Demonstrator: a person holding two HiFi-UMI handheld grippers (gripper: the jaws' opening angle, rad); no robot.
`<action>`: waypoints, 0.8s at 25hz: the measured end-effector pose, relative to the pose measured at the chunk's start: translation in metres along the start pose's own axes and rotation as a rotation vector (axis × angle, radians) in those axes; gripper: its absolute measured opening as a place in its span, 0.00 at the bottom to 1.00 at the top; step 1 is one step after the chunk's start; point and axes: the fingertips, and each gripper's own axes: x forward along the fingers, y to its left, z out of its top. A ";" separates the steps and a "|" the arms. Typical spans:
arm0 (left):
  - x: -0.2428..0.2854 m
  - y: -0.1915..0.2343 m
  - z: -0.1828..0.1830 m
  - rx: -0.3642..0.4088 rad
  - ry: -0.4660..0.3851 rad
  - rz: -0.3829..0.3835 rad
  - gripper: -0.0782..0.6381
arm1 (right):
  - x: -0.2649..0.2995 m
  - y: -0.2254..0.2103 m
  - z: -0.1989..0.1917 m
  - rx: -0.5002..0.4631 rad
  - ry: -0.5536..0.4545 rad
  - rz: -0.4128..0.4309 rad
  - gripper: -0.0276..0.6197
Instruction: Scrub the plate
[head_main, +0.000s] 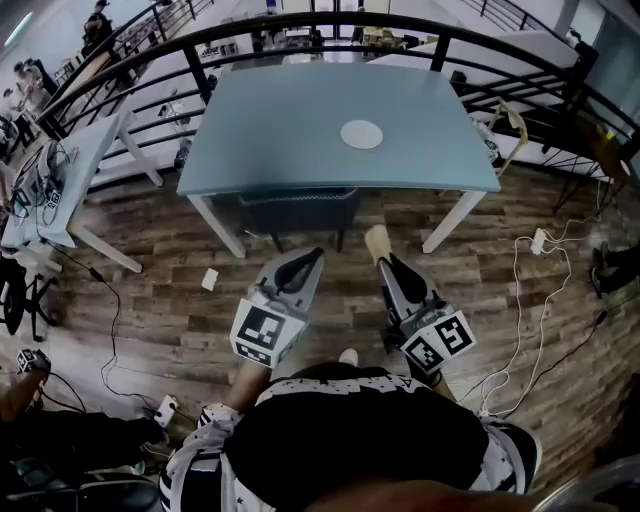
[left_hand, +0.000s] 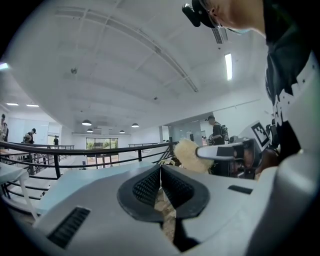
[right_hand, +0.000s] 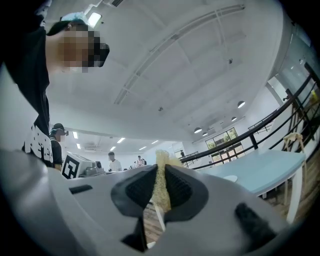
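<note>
Sponge (right_hand: 161, 156) mostly hidden btw right tongs (right_hand: 160, 172); plate (head_main: 361, 134) too small/far for surface detail.

- This was a big open workroom, something like a lab or shared office, on an upper level.
- A plain blue-grey table (head_main: 300, 130) stood on a wood-plank floor (head_main: 150, 270).
- Behind the table ran a curved black railing (left_hand: 86, 150), with a wide white hall beyond it.
- Left of the table stood a white desk (head_main: 60, 170) loaded with gear and wires.
- Right of the table, loose cables (head_main: 520, 290) and a power strip (head_main: 538, 240) lay on the floor.
- Above the table, a high white ceiling carried a strip light (left_hand: 228, 66) and round lamps (left_hand: 86, 122).
- Far from the table, people (left_hand: 216, 131) stood about the hall.
</note>
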 end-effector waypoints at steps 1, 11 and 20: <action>0.004 -0.001 0.001 0.002 0.003 0.000 0.13 | 0.000 -0.003 0.002 0.003 0.000 0.002 0.12; 0.050 -0.028 0.011 0.011 0.019 -0.021 0.13 | -0.021 -0.037 0.022 0.024 -0.018 0.010 0.12; 0.060 -0.032 0.013 0.023 0.040 -0.019 0.13 | -0.019 -0.051 0.019 0.023 0.017 0.018 0.12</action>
